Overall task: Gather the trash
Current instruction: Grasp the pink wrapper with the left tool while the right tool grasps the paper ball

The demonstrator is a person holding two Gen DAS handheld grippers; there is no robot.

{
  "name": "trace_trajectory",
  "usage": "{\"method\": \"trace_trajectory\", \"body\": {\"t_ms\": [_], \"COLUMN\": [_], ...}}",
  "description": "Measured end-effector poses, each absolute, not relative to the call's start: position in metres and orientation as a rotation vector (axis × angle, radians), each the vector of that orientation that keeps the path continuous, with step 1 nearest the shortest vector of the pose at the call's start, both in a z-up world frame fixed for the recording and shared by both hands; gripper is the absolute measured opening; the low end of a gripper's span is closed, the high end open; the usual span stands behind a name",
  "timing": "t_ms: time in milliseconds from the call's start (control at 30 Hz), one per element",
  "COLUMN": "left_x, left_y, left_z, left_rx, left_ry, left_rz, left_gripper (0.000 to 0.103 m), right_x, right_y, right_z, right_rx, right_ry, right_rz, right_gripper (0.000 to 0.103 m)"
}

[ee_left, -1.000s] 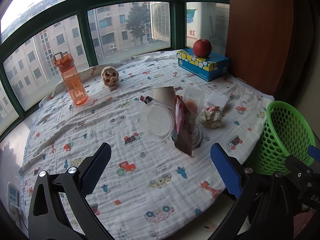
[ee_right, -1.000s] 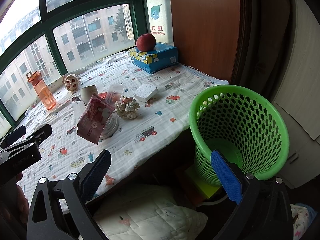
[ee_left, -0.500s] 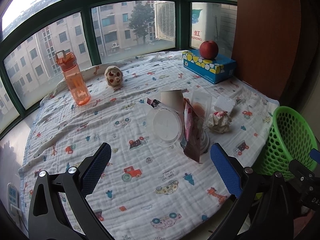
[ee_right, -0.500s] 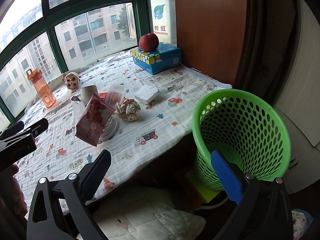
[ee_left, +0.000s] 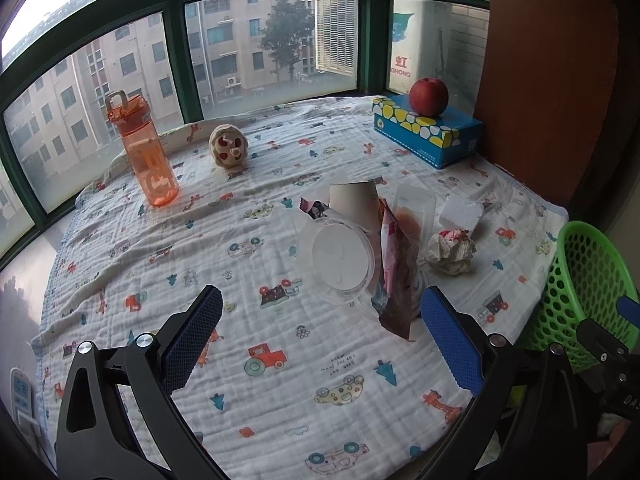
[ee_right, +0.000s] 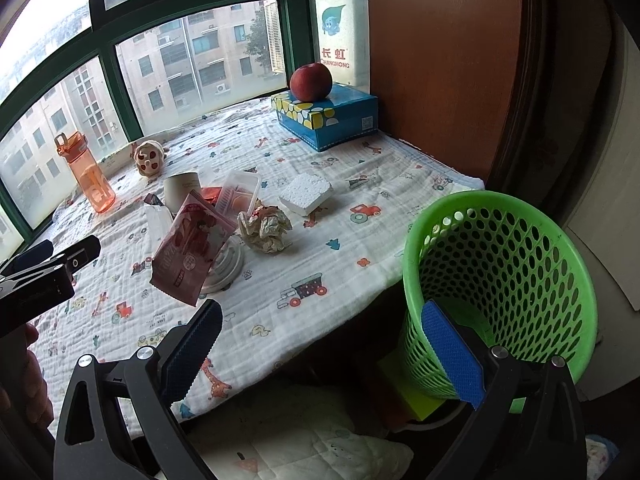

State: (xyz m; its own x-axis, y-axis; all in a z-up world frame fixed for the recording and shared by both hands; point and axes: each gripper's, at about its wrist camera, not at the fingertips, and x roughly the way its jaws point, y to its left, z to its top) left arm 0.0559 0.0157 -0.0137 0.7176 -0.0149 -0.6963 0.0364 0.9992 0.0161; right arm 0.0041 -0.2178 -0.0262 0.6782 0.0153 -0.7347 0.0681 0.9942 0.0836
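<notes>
Currently both jaws gape empty. Tilted pink snack wrapper (ee_left: 394, 276) leans on clear plastic lid (ee_left: 340, 262); either could be toppled, missing green mesh basket (ee_right: 500, 280).

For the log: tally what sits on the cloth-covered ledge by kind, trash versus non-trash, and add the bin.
Trash pieces: 6 (crumpled paper, foam block, pink snack bag, paper cup, clear round lid, clear plastic box)
Non-trash: 4 (orange bottle, toy ball, tissue box, apple)
Bins: 1 (green basket)
Total: 11
</notes>
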Motion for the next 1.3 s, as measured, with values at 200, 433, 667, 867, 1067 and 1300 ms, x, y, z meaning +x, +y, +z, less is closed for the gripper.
{"method": "trace_trajectory", "body": {"t_ms": [200,433,667,867,1067,1300], "left_x": [0.066,0.077,0.084,0.088,0.089,0.093], "left_y": [0.023,0.038,0.050,0.056,0.054,0.042], "left_z": [-0.013,-0.013,-0.020,-0.030,-0.035,-0.043], "left_rx": [0.015,-0.001,-0.015,-0.052,-0.064,-0.090], "left_ry": [0.768,0.768,0.780,0.808,0.815,0.846], "left_rz": [-0.020,0.005,0.011,-0.037,-0.094,-0.216], "left_gripper": [0.098,0.098,0.098,0.095,0.086,0.067], "right_x": [0.029,0.064,0.105,0.136,0.163,0.183], "right_y": [-0.218,-0.207,-0.199,-0.191,-0.185,-0.183], "right_z": [-0.028,-0.037,-0.061,-0.082,-0.102,-0.125], "right_rx": [0.117,0.113,0.133,0.133,0.125,0.157], "right_ry": [0.832,0.856,0.910,0.950,0.990,1.038], "right_rz": [-0.001,0.056,0.108,0.143,0.169,0.190], "right_gripper": [0.096,0.095,0.087,0.083,0.082,0.066]}}
